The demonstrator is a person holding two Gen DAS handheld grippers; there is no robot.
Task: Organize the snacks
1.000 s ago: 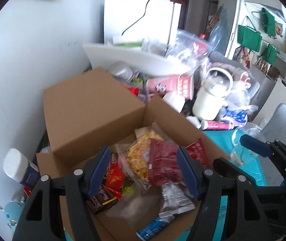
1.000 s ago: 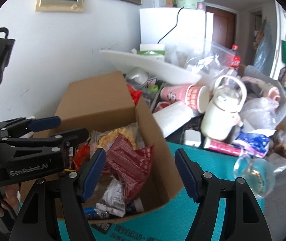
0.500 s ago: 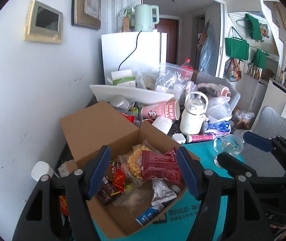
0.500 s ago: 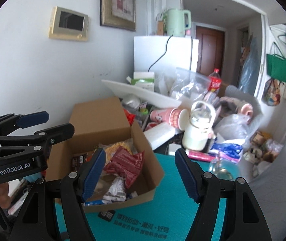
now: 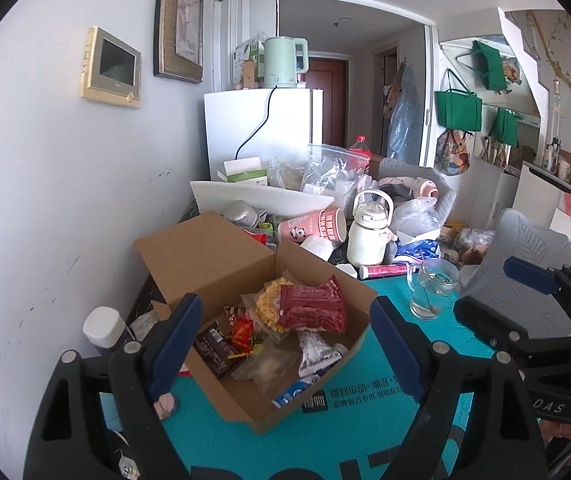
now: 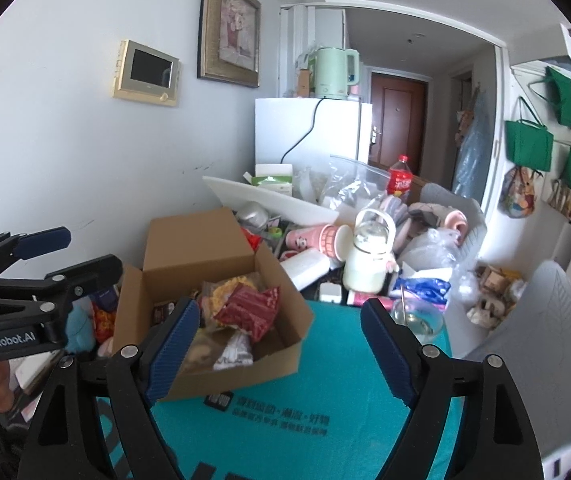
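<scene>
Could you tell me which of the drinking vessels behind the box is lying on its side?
The pink paper cup with the panda print lies on its side, mouth facing right. The clear glass on the teal mat stands upright.
</scene>
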